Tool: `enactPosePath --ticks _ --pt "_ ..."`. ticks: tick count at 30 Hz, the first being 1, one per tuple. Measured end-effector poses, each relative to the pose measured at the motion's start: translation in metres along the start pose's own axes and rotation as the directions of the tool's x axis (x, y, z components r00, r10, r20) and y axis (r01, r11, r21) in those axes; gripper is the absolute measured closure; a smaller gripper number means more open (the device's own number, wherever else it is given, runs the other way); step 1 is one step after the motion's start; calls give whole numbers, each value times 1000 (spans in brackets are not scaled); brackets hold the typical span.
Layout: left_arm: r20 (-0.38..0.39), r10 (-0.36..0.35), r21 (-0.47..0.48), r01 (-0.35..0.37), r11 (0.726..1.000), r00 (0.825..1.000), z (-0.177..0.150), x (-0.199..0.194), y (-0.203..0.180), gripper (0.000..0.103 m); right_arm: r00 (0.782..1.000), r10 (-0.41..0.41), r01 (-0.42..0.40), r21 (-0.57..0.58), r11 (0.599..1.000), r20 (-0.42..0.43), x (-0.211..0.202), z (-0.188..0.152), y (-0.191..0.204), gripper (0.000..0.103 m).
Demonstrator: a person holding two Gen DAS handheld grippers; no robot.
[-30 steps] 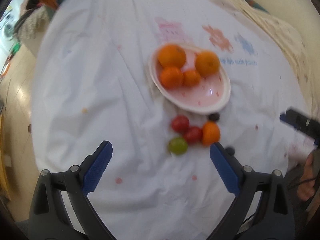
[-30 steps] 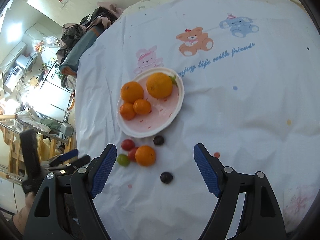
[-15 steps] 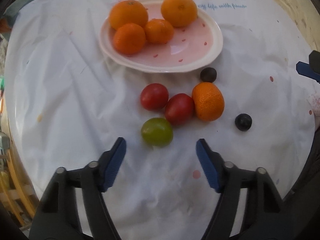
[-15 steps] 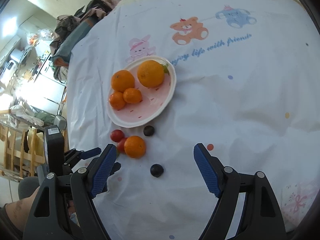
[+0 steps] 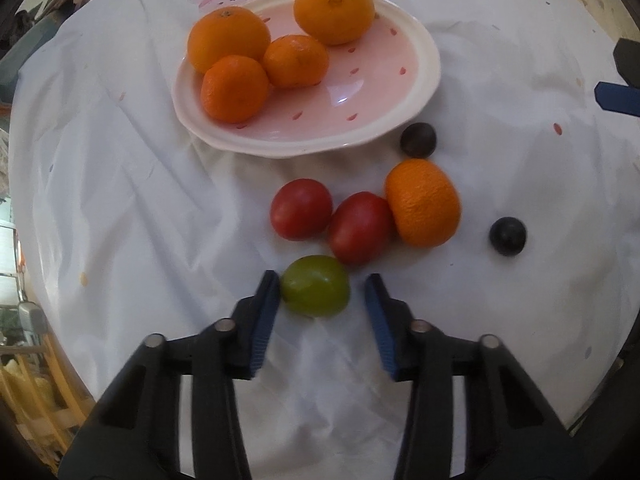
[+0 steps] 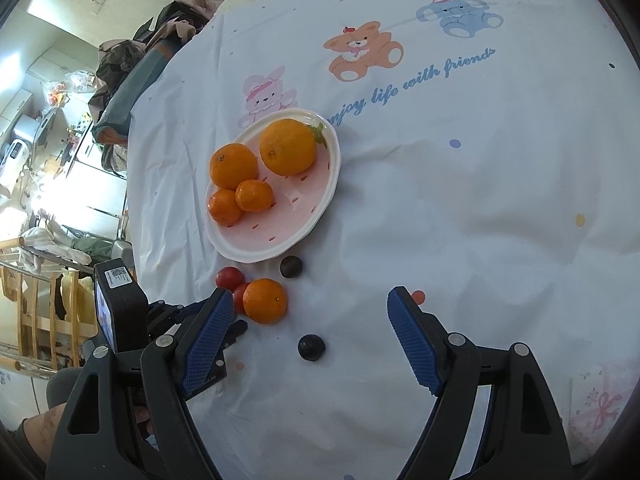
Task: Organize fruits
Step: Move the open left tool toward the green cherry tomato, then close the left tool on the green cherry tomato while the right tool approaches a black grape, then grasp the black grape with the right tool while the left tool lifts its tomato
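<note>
- The left gripper (image 5: pixel 320 300) is sitting low over the white cloth (image 5: pixel 120 208) covering the desk, its jaws parted around the green tomato (image 5: pixel 315 286); the left blue pad is touching or nearly touching the fruit, while the right pad is standing just clear of it, so no grasp is showing.
- The green tomato is lying on the cloth just in front of two red tomatoes (image 5: pixel 301 209) (image 5: pixel 360 227), which are resting beside a loose orange (image 5: pixel 422 208).
- Two dark plums are lying apart: one (image 5: pixel 418 140) just beside the rim of the pink plate (image 5: pixel 384 92), the other (image 5: pixel 507 236) out to the right of the loose orange.
- The plate is holding four oranges, two large (image 5: pixel 228 36) (image 5: pixel 334 8) and two small (image 5: pixel 234 88) (image 5: pixel 296 61), crowded toward one side.
- The right gripper (image 6: pixel 310 336) is hovering above the cloth with its jaws spread wide and nothing between them except the nearer plum lying on the cloth below.
</note>
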State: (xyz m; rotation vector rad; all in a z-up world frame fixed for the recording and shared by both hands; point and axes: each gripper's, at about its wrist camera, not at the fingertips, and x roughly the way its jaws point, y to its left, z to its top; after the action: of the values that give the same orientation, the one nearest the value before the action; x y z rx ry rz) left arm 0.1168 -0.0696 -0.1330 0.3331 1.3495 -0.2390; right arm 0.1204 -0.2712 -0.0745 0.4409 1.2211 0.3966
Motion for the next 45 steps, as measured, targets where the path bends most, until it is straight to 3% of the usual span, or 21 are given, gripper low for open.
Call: enactPosePath --ticks 2,10,16,22,28,31,37,40,45 --pt "1 -10 -3 10 1000 1000 2 -1 1 76 1000 -3 3 -6 1000 -2 1 0 2 21" --pt "19 -19 -13 19 1000 1000 -12 -13 7 76 1000 -25 25 -19 1000 -4 3 -1 2 21" --pt "86 -65 -88 73 993 994 -19 -60 26 76 999 -36 36 -18 999 2 1 -2 2 21" --pt "193 -105 -229 149 962 975 -31 -104 51 76 998 -64 63 -36 997 -12 8 -4 4 21" --pt "238 -91 -347 173 922 967 -39 -105 67 76 995 -35 33 -21 999 -90 27 -7 1 22" --pt "236 -98 -408 190 893 967 -43 -96 79 76 986 -26 21 -36 999 -162 46 -13 4 34" --pt "223 -149 -449 237 861 963 -45 -86 87 76 951 -162 107 -215 971 -261 90 -29 31 55" --pt "221 -131 -442 219 870 966 -45 -87 86 76 939 -237 155 -308 939 -250 100 -38 42 55" --pt "226 -151 -446 240 862 962 -44 -86 86 76 921 -338 222 -454 863 -194 109 -52 60 66"
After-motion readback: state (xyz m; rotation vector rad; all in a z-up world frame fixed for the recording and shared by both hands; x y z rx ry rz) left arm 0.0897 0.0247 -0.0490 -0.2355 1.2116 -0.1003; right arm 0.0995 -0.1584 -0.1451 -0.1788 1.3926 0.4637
